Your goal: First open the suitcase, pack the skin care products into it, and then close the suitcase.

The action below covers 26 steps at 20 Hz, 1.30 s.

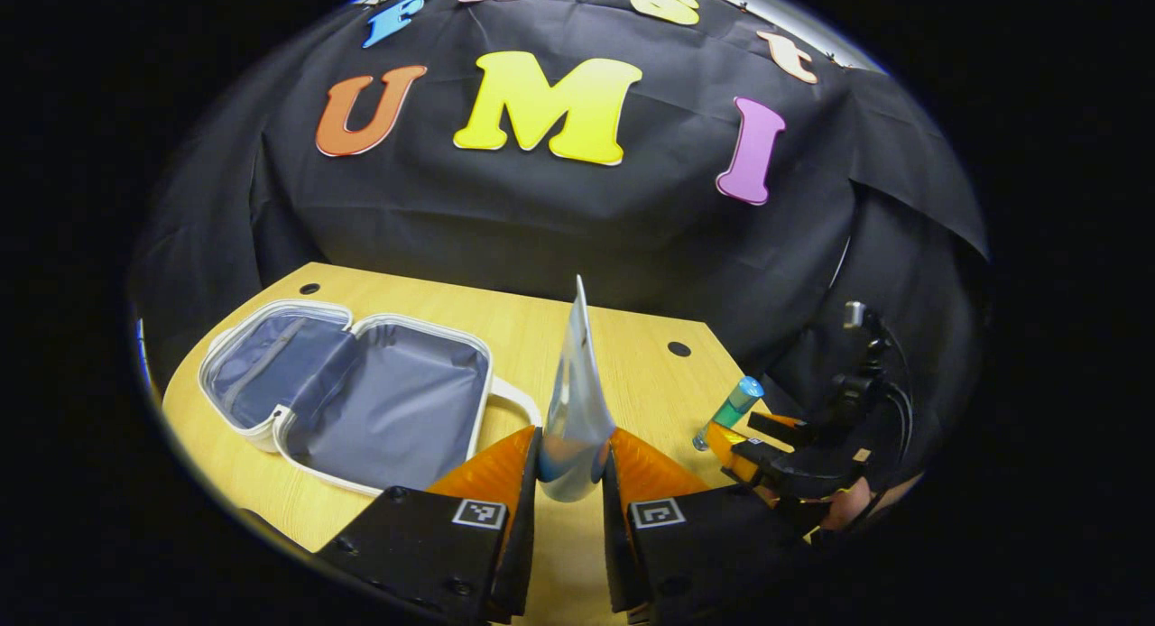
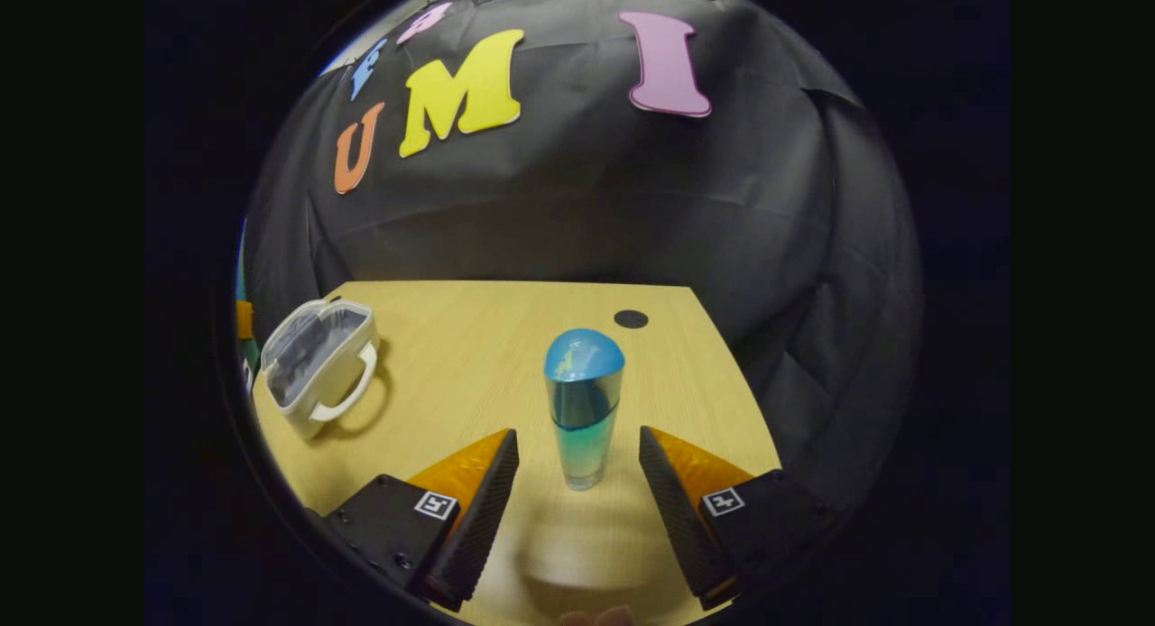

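A small white suitcase [image 1: 361, 396] lies open on the wooden table, its grey-blue lining showing; in the right gripper view the suitcase [image 2: 316, 360] sits far left. My left gripper [image 1: 573, 464] is shut on a silvery sachet [image 1: 573, 400] that stands upright between its fingers, to the right of the suitcase. A teal bottle with a blue cap [image 2: 584, 400] stands upright on the table. My right gripper [image 2: 577, 459] is open, one finger on each side of the bottle, apart from it. The left gripper view shows the bottle [image 1: 729, 411] and right gripper [image 1: 767, 446] at the right.
The table [image 2: 469, 337] has dark round holes near its back edge [image 2: 631, 319] [image 1: 679, 348]. The black cloth wall hangs close behind and to the right of the table. A hand [image 1: 853, 504] holds the right gripper.
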Each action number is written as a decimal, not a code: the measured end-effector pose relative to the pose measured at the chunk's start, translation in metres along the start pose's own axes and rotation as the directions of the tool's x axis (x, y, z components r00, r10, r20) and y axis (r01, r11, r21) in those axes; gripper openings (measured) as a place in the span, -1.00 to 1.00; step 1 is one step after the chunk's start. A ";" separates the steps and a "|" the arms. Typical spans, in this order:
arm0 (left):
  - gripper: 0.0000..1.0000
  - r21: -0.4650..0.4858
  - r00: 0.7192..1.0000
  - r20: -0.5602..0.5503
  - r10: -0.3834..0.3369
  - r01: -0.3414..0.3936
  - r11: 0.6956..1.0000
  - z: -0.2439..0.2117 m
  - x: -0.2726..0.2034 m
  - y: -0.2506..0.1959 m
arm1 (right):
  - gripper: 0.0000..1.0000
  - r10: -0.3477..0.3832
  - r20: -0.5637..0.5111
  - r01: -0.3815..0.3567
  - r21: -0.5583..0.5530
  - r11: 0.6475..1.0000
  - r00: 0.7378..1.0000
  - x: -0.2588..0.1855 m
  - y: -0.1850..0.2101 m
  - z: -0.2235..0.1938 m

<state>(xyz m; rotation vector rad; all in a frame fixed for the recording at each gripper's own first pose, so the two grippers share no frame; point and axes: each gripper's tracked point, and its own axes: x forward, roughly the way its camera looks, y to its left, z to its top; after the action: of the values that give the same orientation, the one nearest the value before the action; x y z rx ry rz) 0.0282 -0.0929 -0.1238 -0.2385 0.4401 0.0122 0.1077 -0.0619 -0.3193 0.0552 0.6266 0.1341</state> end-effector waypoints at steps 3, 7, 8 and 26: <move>-0.29 -0.014 0.999 0.021 0.046 -0.046 0.999 0.012 -0.013 0.017 | 0.59 0.016 -0.026 -0.016 -0.015 1.000 1.000 0.013 0.007 -0.007; -0.29 -0.027 0.995 0.042 0.088 -0.087 0.996 0.022 -0.026 0.034 | 0.49 0.003 -0.024 -0.003 0.002 1.000 1.000 0.025 0.003 -0.005; -0.29 -0.027 0.994 0.041 0.096 -0.095 0.995 0.023 -0.028 0.039 | 0.50 -0.003 -0.036 0.003 0.006 1.000 0.999 0.029 0.001 -0.008; -0.29 -0.040 0.998 -0.057 0.037 -0.039 0.998 0.016 0.022 0.189 | -0.34 -0.002 0.021 0.000 0.109 0.994 1.000 -0.121 0.052 0.107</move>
<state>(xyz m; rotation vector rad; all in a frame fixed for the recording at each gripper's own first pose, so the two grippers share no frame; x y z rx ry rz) 0.0428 0.0932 -0.1621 -0.2716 0.5006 0.0517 0.0680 -0.0290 -0.1571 0.1616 0.6122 0.0983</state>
